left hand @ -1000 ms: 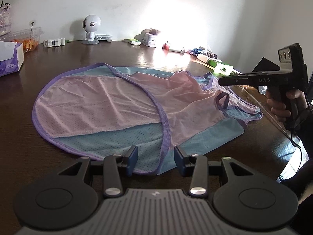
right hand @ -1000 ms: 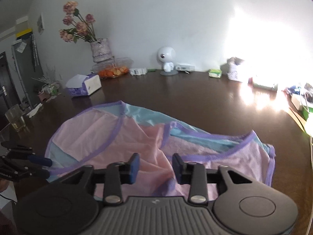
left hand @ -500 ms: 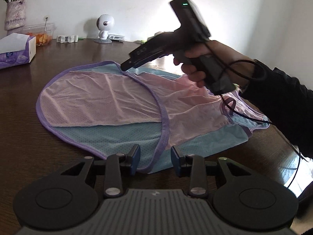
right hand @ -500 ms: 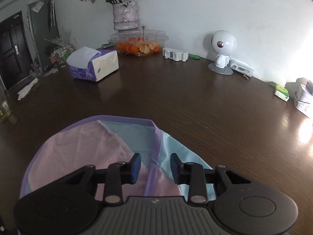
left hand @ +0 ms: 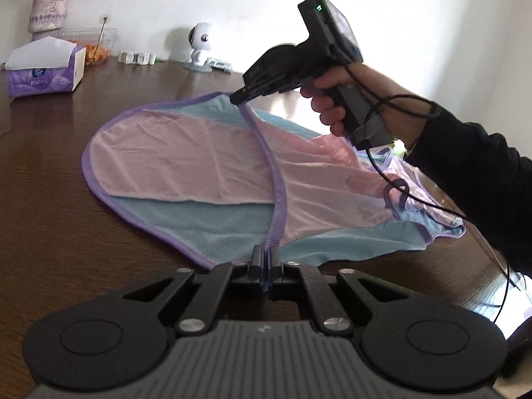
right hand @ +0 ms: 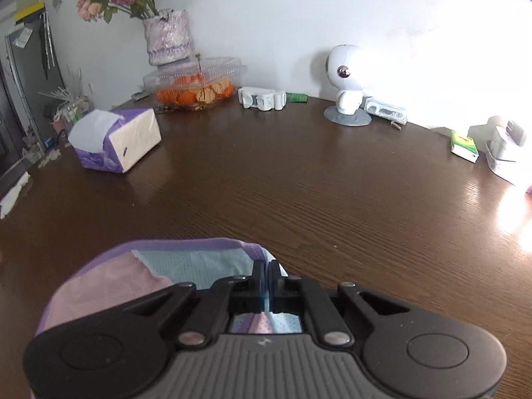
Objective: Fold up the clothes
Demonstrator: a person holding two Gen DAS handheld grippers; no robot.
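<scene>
On the table, largest first:
Table [right hand: 299, 183]: dark wood-grain top that carries everything listed.
Garment [left hand: 206, 169]: pink and light-blue mesh piece with purple binding, spread flat mid-table; one binding strip runs from its far edge to its near edge.
Right hand [left hand: 359, 99]: dark sleeve, wrapped round the handle of the right gripper.
Left gripper [left hand: 266, 259]: jaws have just closed; now pinched together on the purple binding at the garment's near edge.
Right gripper [right hand: 266, 272]: jaws have just closed; now clamped on the purple binding at the garment's far edge.
Tissue box [right hand: 116, 143]: purple, at the left, well apart from the garment.
Figurine [right hand: 345, 89]: white, round-headed, by the wall.
</scene>
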